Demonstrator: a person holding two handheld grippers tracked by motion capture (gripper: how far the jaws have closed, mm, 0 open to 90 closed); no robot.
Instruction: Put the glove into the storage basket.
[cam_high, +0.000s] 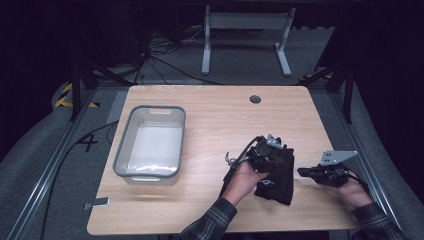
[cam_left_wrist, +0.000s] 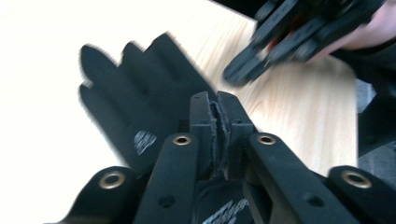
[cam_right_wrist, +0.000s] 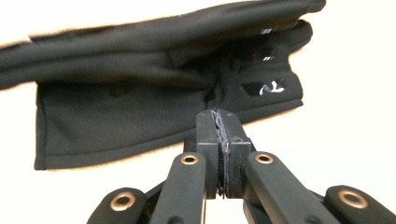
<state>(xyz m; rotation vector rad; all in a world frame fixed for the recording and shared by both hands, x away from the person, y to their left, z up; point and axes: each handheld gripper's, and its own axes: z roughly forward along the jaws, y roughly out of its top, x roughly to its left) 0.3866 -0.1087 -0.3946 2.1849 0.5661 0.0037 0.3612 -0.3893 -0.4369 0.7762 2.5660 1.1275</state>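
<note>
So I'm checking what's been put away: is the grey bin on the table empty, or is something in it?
Empty: the grey bin shows its bare pale floor. The black gloves lie on the table outside it.

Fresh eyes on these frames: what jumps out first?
The black glove on the pale wooden table, near the front right, draws the eye first; its fingers are spread in the left gripper view. The left tool sits over it with jaws shut, and the right tool hovers just beside it, also shut and holding nothing. Next is the empty grey-rimmed clear bin at the left.
</note>
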